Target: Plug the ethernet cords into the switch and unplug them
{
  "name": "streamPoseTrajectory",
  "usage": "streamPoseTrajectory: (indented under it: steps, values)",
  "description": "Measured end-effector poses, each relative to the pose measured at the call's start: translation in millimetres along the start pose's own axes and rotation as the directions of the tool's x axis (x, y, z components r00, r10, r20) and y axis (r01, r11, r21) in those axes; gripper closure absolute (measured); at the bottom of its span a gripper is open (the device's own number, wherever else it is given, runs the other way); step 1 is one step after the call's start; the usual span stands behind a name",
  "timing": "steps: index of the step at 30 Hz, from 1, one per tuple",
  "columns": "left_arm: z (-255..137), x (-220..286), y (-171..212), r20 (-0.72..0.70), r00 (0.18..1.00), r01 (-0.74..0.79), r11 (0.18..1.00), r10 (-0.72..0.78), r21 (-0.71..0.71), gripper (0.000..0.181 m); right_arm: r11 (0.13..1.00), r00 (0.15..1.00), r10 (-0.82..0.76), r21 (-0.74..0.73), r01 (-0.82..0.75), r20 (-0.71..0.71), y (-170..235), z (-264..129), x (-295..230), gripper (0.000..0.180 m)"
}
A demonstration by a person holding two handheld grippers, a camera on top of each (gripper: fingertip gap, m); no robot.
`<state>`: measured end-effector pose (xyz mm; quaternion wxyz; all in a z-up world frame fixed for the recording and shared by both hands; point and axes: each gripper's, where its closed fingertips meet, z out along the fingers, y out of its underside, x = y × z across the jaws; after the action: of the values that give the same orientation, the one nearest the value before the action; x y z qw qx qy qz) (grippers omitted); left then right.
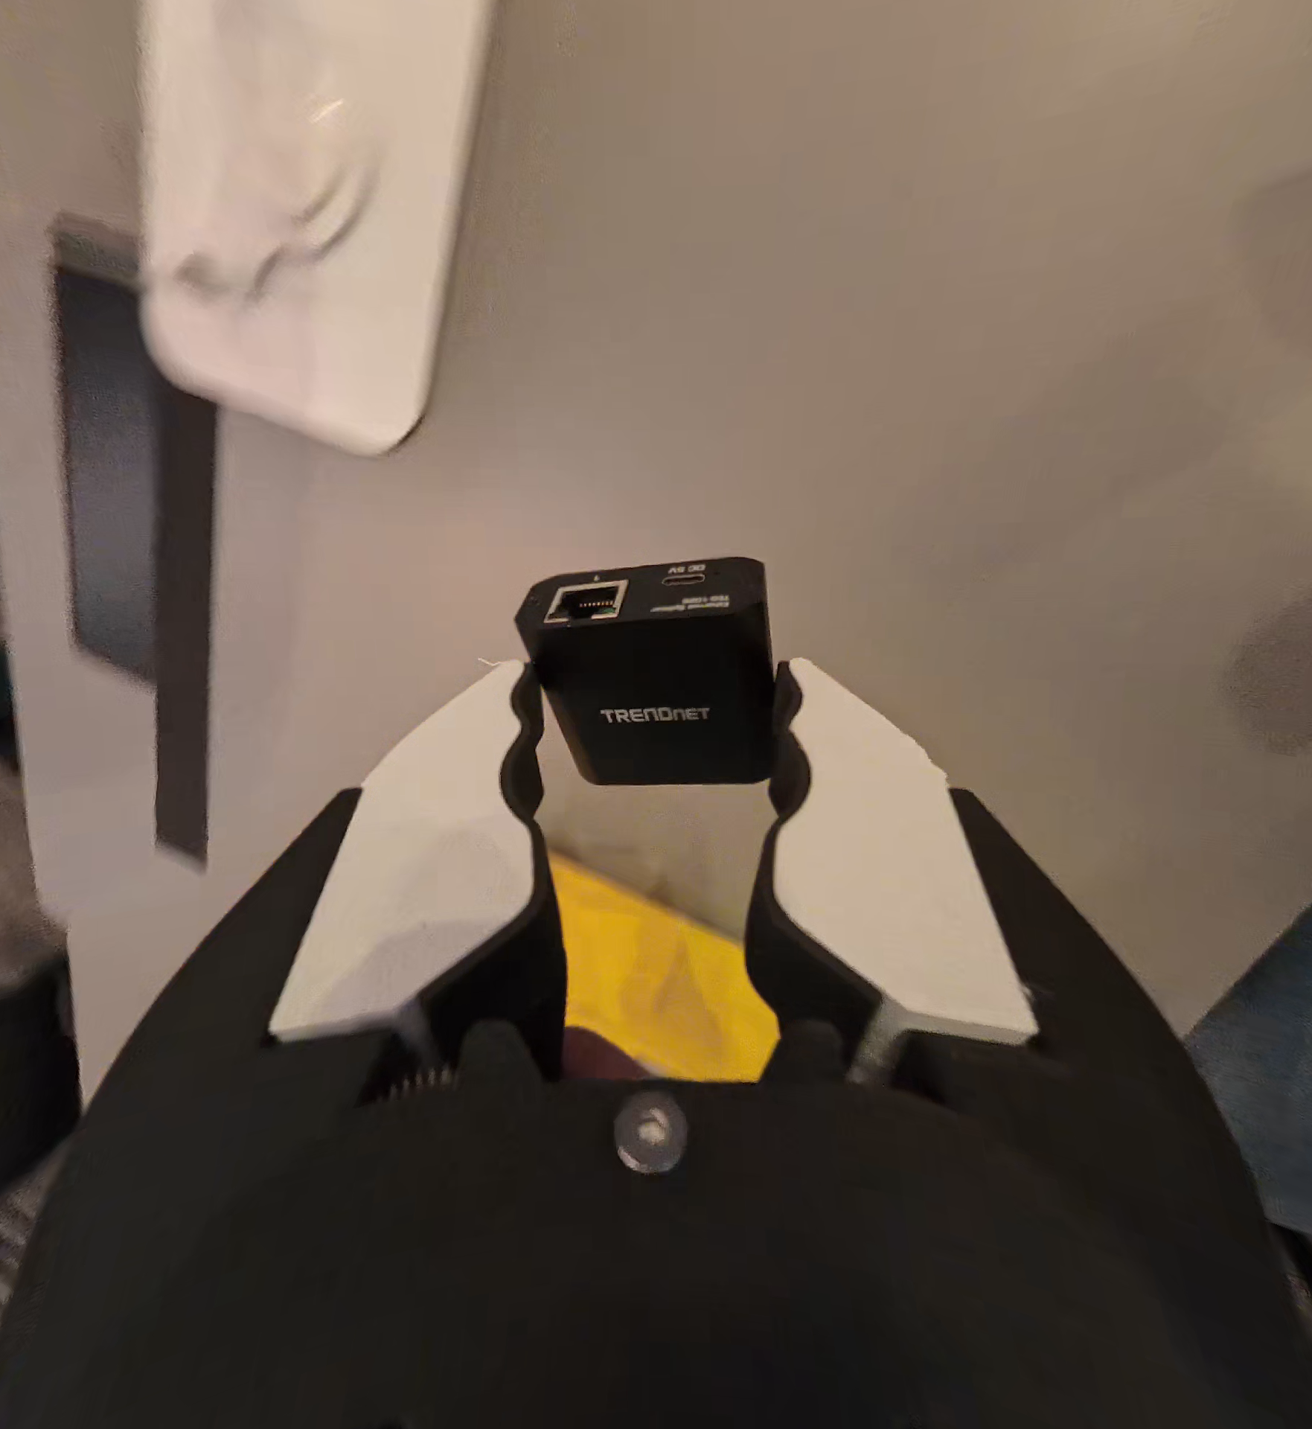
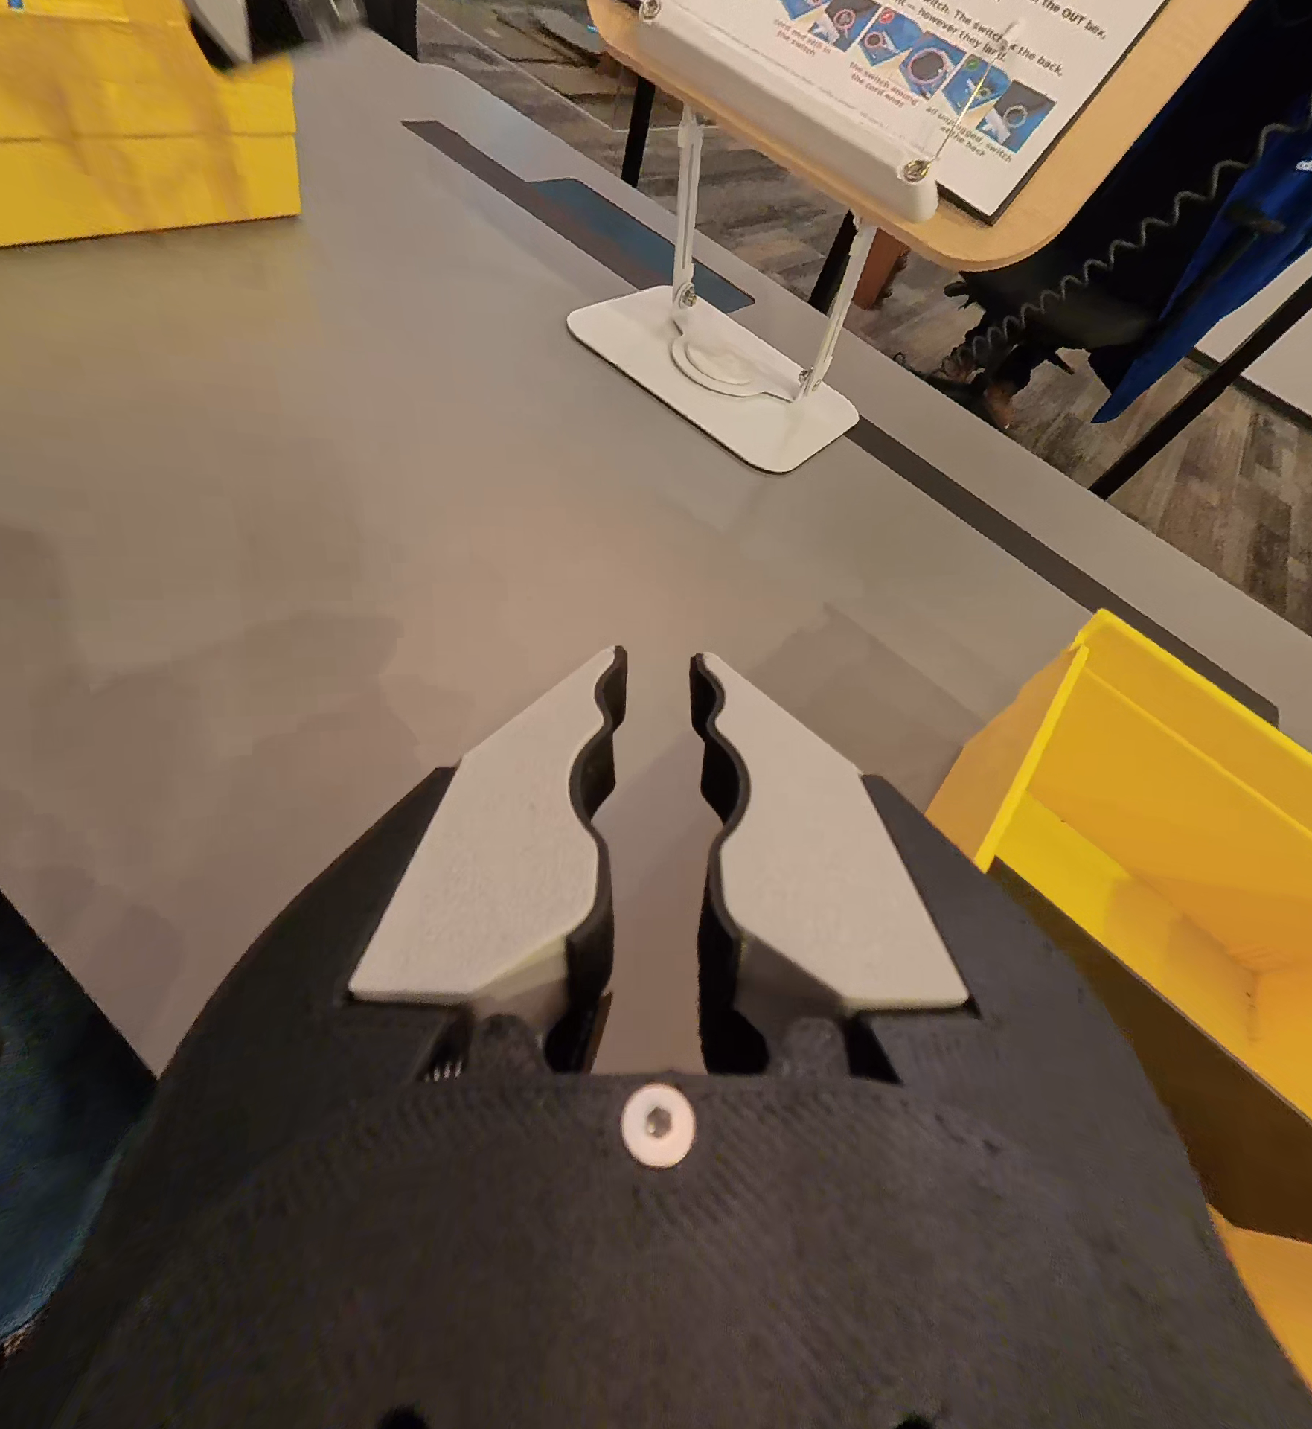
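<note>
**Left claw grips the switch**

The left claw pinches a small black switch by its sides, held above the grey worktop, empty port facing away. The right claw hovers over the worktop, slightly parted and empty, beside a yellow bin.

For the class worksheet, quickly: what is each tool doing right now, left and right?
Left tool: closed on the black switch, held off the table.
Right tool: slightly open, holding nothing, above the grey table.
</note>
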<state>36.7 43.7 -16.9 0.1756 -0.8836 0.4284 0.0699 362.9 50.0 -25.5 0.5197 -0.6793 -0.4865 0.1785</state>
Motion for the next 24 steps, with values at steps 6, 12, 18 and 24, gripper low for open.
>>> streamPoseTrajectory:
  steps: [6, 12, 18, 24]
  values:
    - [87, 97, -75, -0.178, 0.955, -0.244, 0.969, 0.236, -0.024, 0.124, 0.999, 0.999, 0.024, -0.034, -0.023, 0.036, 17, -5, -11, 0.164]
    - [131, 134, -102, -0.228, 0.924, -0.325, 0.944, 0.307, -0.046, 0.124, 0.998, 0.996, 0.041, -0.049, -0.037, 0.077, 28, -3, -21, 0.165]
    - [138, 142, -110, -0.244, 0.923, -0.313, 0.949, 0.298, -0.024, 0.124, 0.998, 0.994, 0.045, -0.044, -0.041, 0.096, 29, 4, -26, 0.166]
    - [110, 137, -112, -0.207, 0.955, -0.199, 0.976, 0.213, 0.087, 0.115, 0.999, 0.992, 0.034, -0.041, -0.029, 0.122, 27, 11, -36, 0.165]
